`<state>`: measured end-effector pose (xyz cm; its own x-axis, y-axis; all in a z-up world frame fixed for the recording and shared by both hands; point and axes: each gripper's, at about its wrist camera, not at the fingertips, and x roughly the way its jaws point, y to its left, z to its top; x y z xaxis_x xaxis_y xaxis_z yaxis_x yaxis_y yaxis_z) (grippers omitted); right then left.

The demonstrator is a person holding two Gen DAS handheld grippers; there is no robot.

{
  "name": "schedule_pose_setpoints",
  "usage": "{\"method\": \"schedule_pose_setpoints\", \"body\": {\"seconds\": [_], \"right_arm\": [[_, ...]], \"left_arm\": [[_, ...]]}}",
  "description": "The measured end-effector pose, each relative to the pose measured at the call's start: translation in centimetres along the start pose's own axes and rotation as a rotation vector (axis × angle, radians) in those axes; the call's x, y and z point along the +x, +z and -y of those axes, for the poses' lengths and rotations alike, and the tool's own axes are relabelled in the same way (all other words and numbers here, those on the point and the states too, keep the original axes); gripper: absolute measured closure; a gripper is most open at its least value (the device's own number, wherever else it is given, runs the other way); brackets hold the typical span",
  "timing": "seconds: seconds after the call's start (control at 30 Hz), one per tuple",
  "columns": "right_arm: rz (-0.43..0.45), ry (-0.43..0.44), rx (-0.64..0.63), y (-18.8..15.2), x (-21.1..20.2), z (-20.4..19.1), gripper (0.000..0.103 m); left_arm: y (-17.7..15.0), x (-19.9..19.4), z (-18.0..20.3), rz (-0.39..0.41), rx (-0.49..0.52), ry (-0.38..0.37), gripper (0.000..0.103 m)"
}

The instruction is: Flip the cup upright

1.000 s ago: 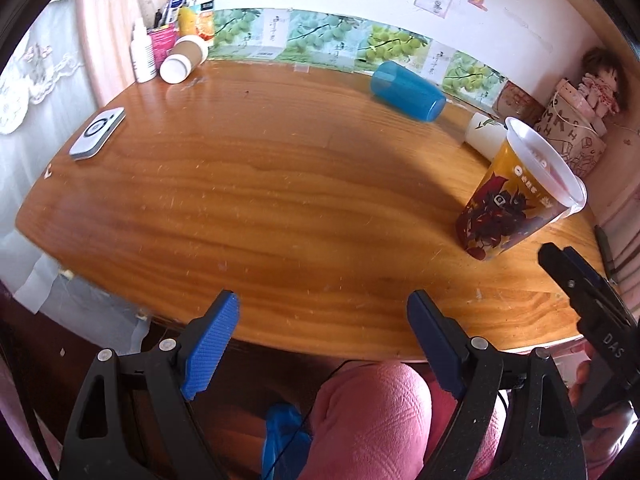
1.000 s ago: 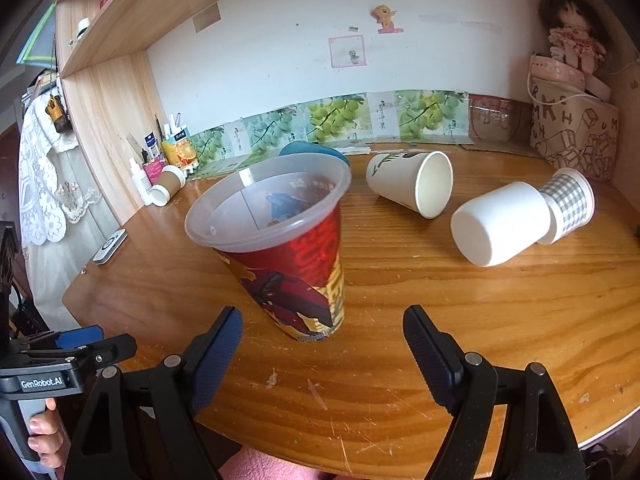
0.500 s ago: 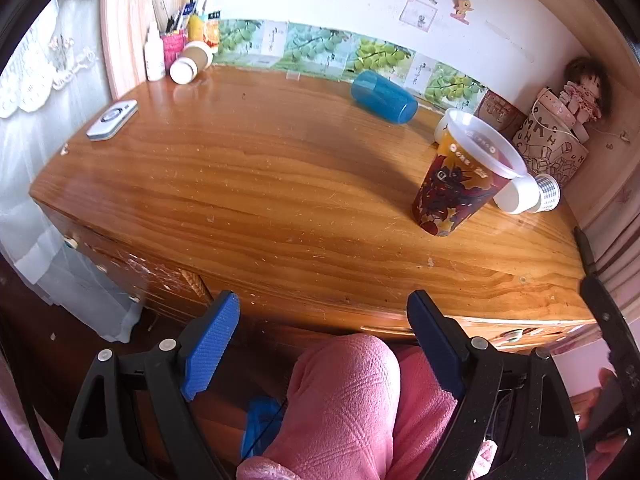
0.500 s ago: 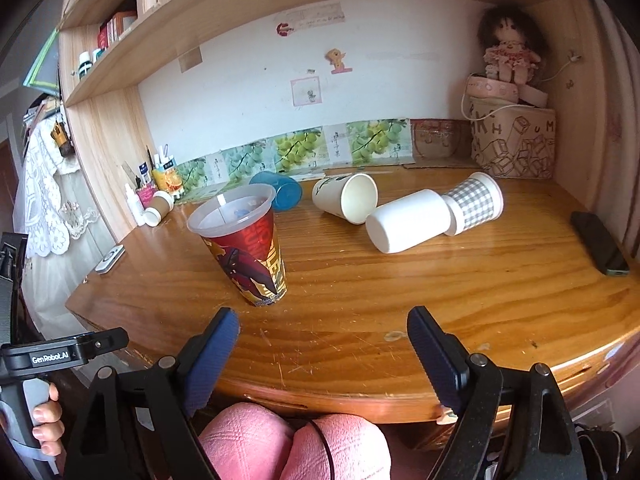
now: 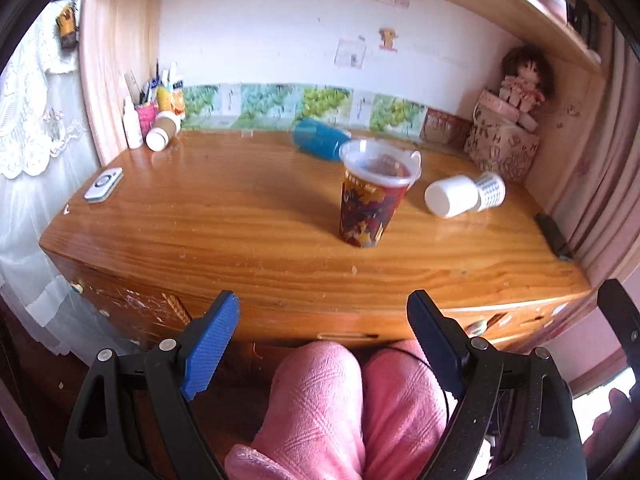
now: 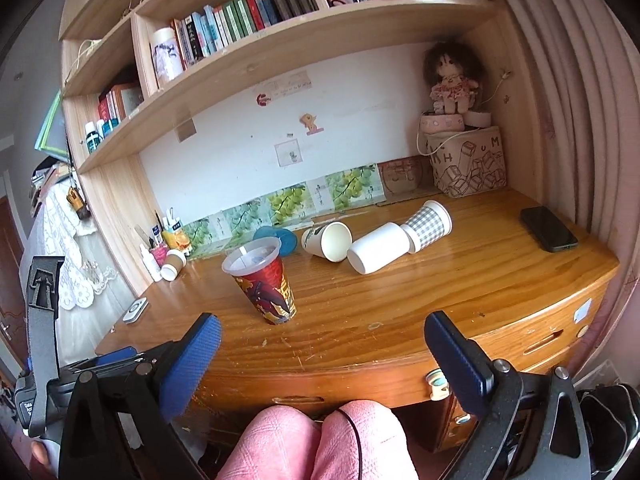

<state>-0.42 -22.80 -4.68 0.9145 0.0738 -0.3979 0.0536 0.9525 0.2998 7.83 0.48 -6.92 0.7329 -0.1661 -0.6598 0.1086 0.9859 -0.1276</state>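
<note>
A red printed plastic cup [image 5: 370, 196] stands upright on the wooden desk [image 5: 240, 232], mouth up; it also shows in the right wrist view [image 6: 264, 280]. My left gripper [image 5: 323, 332] is open and empty, held below the desk's front edge above pink-clad knees. My right gripper [image 6: 320, 360] is open and empty, also off the desk's front edge. Both are well back from the cup.
A blue cup [image 5: 320, 142], a paper cup [image 6: 328, 240], a white cup [image 6: 378, 252] and a checked cup [image 6: 430, 220] lie on their sides behind. A phone [image 6: 548, 228] lies at the right, a remote [image 5: 104, 184] at the left. Bottles [image 5: 152, 116] stand back left.
Both grippers have pulled back and away from the desk, past its front edge. The red cup stays upright where it stood.
</note>
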Motion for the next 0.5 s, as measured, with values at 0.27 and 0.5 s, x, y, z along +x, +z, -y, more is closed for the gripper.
{"method": "schedule_pose_setpoints", "body": {"seconds": [0.27, 0.5], "right_arm": [[0.120, 0.041, -0.001, 0.5, -2.7, -1.8, 0.001], [0.187, 0.052, -0.092, 1.0, -3.7, -3.3, 0.001]], "left_arm": [[-0.2, -4.0, 1.1, 0.170, -0.011, 0.047, 0.015], [-0.1, -6.6, 1.2, 0.304, -0.021, 0.084, 0.014]]}}
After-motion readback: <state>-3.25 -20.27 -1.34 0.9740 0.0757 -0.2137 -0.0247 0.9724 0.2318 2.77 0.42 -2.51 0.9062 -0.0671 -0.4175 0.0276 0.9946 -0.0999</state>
